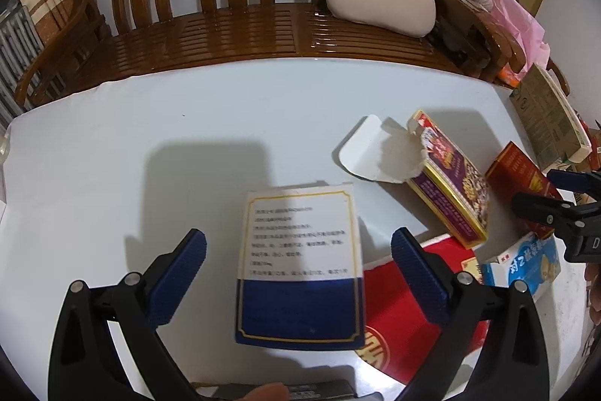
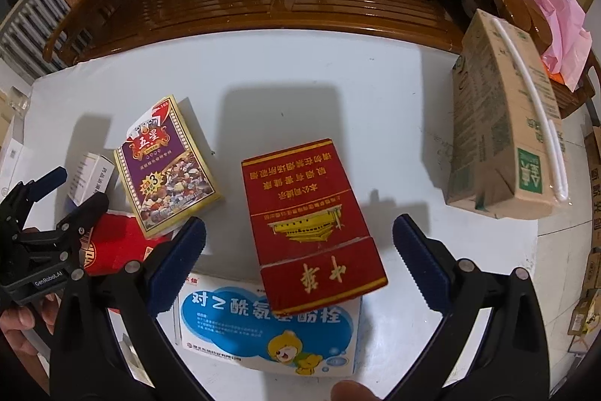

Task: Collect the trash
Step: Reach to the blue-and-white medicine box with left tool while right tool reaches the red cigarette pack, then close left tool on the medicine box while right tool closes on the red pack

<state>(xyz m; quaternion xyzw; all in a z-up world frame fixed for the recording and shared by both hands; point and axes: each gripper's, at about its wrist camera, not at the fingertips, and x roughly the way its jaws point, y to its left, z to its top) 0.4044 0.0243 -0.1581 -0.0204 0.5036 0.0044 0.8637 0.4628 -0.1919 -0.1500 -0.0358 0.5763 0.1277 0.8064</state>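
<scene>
**Trash on the counter: nothing gathered yet**

While both tongs are hanging wide open and holding nothing, every item is still lying loose on the white counter [image 1: 157, 123], so by my judgement the collecting is only beginning and all pieces remain.

- Left tongs [image 1: 298, 245]: fingers are spreading wide to either side of the blue-and-white box [image 1: 300, 269], which is sitting between them without touching either pad.
- Right tongs [image 2: 299, 232]: likewise gaping, with the red cigarette pack [image 2: 311, 224] lying between the pads, apart from both.
- Blue medicine box [image 2: 270, 329]: resting near, partly under the cigarette pack's near end.
- Purple-and-gold carton [image 2: 169, 164]: lying left of the cigarette pack, its top torn open.
- Red packet [image 1: 409, 310]: lying flat beneath the blue-and-white box's right side.
- Torn white card [image 1: 375, 153]: lying far of the boxes, touching the purple carton.
- Brown drink carton [image 2: 499, 138]: lying at the far right, well apart.

No bin is showing in either view.
</scene>
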